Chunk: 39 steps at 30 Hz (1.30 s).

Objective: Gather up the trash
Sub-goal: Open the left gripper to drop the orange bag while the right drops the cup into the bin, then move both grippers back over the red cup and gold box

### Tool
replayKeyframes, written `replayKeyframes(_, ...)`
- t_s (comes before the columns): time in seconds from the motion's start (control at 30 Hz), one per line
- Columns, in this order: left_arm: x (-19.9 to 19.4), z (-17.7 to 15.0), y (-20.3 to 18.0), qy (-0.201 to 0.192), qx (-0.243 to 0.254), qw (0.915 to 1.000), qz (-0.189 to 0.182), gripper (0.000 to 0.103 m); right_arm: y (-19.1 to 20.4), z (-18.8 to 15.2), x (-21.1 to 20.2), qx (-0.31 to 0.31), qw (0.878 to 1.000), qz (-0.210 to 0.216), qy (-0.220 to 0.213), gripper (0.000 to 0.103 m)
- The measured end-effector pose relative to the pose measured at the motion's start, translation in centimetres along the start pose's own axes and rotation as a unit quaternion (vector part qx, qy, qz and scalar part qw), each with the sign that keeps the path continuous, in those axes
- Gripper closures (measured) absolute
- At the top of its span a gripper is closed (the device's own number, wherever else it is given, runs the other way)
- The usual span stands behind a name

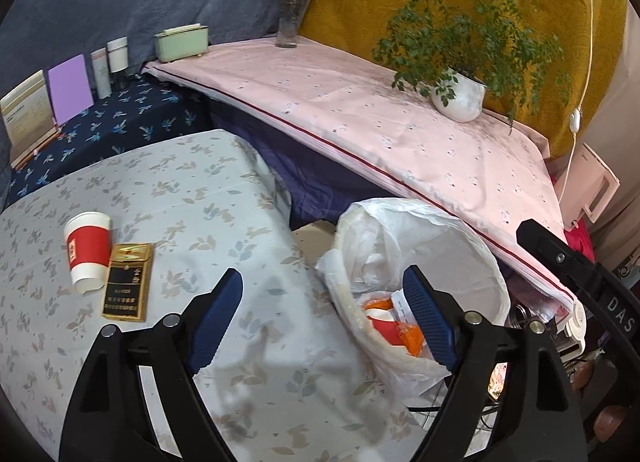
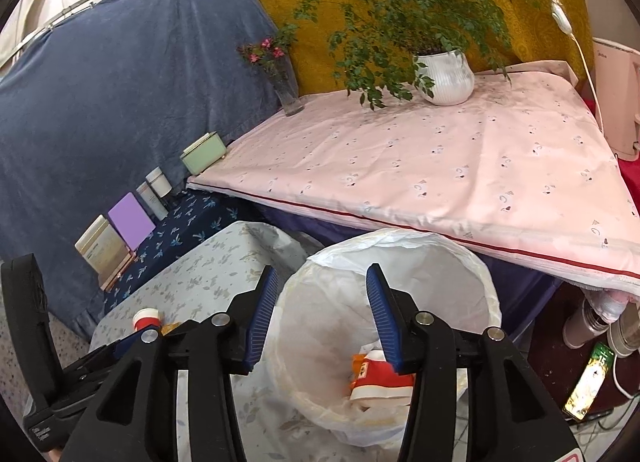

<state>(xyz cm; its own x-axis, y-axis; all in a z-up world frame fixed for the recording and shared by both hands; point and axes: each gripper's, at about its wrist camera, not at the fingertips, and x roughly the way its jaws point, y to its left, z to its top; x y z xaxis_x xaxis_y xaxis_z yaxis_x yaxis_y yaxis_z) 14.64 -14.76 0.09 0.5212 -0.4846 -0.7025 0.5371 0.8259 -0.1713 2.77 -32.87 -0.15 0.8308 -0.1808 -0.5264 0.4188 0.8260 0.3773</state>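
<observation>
A white paper cup with a red band (image 1: pixel 88 252) stands on the leaf-print table (image 1: pixel 224 206), with a black and gold cigarette pack (image 1: pixel 127 282) lying beside it. My left gripper (image 1: pixel 324 314) is open and empty, hovering over the table's right edge. A bin lined with a white bag (image 1: pixel 424 246) stands beside the table and holds a red and white cup and orange scraps (image 1: pixel 394 328). My right gripper (image 2: pixel 322 318) is open and empty above the bin (image 2: pixel 400 262), where the dropped cup (image 2: pixel 378 378) lies. The table cup also shows in the right wrist view (image 2: pixel 146 318).
A pink-covered surface (image 1: pixel 360 118) runs behind the bin with a potted plant (image 1: pixel 458 96) and a flower vase (image 1: pixel 288 28). A lower dark blue shelf (image 1: pixel 120 126) holds a purple card, bottles and a green box. Cups and clutter (image 2: pixel 592 326) lie on the floor right of the bin.
</observation>
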Motion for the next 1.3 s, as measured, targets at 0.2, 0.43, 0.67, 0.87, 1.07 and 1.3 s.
replayKeyframes(0.2, -1.4, -0.2, 2.9, -0.010, -0.026, 0.9994, 0.021, 0.021, 2.6, -0.7, 0.2, -0.020, 1.000, 0.015, 0.009, 0.055)
replayKeyframes(0.43, -3.0, -0.5, 6.4, -0.024, -0.055, 0.9972, 0.044, 0.019, 6.2, -1.5, 0.5, -0.047, 0.998, 0.033, 0.017, 0.053)
replayKeyframes(0.67, -4.3, -1.1, 9.9, -0.032, -0.074, 0.9941, 0.073, 0.019, 9.6, -2.6, 1.1, -0.072, 0.996, 0.046, 0.029, 0.046)
replayKeyframes(0.87, -5.1, -2.0, 13.4, -0.032, -0.099, 0.9893, 0.102, 0.018, 12.4, -4.0, 2.1, -0.094, 0.993, 0.057, 0.048, 0.045)
replayKeyframes(1.07, -6.0, -3.2, 17.5, -0.032, -0.128, 0.9828, 0.130, 0.017, 15.4, -5.8, 3.5, -0.117, 0.988, 0.072, 0.071, 0.044)
replayKeyframes(1.3, -6.9, -4.4, 21.6, -0.029, -0.149, 0.9752, 0.161, 0.017, 19.2, -8.6, 5.9, -0.144, 0.980, 0.088, 0.103, 0.039)
